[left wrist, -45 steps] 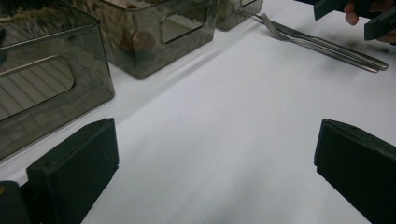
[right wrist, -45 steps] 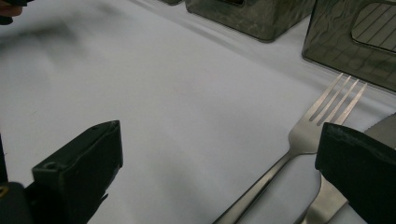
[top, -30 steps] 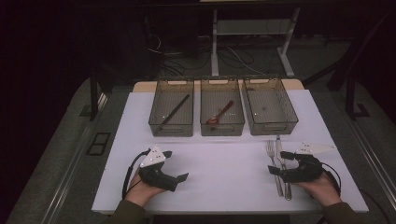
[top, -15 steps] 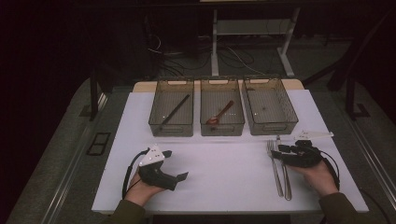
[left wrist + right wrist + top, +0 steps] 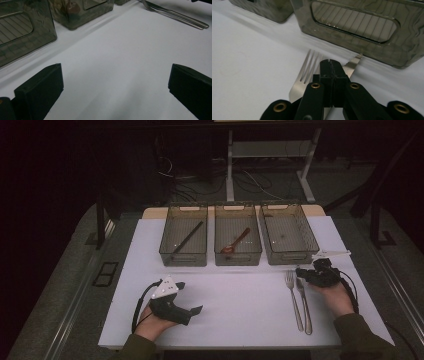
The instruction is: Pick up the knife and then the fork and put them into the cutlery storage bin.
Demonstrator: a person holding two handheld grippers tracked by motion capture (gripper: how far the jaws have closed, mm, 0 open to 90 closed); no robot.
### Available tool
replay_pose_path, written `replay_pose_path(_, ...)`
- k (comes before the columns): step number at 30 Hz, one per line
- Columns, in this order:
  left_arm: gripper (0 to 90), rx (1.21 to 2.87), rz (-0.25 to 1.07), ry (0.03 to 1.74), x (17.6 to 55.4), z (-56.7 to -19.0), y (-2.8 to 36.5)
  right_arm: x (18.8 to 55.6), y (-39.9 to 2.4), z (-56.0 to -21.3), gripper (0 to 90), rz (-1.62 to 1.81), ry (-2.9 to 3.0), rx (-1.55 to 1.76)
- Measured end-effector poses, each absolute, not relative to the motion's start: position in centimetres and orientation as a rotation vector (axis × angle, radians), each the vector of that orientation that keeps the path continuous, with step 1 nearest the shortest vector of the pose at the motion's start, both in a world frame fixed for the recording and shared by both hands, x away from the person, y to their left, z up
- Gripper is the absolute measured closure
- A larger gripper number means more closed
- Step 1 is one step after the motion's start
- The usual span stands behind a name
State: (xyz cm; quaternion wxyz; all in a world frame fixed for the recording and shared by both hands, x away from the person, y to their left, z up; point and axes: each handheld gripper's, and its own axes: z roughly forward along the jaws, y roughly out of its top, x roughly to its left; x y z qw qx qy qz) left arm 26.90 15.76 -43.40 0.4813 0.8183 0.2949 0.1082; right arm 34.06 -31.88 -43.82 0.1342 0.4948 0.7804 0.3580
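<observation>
The right gripper (image 5: 303,271) sits over the upper ends of the fork (image 5: 293,297) and the knife (image 5: 303,304), which lie side by side near the right edge of the bench (image 5: 240,315), just in front of the right-hand bin (image 5: 290,234). Its fingers (image 5: 331,72) have just been closing and now meet flat against each other. In the right gripper view nothing is clamped between them: the fork's tines spread to their left and the knife's tip shows to their right, both underneath.

To pick one piece up well, the fingers probably need to reopen, straddle a single handle or neck across its width, and drop low enough to touch the bench before pinching, so that the neighbour is not dragged along. Taking the fork first, on its outer side, looks the safer choice.

Both pieces have their long axes running from the near edge toward the far edge, tines and blade tip pointing at the bins, handles toward the person.

The left gripper (image 5: 172,304) rests near the near-left part of the bench, its fingers (image 5: 40,90) wide apart and empty.
</observation>
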Motion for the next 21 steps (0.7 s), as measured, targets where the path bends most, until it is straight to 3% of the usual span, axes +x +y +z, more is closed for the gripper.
replay_pose_path(21, 0.0, 2.006, 0.252, 0.711, 26.9, -43.6, 15.8, 36.0, -30.2, -44.7, 88.7, 1.011, 2.288, 1.419)
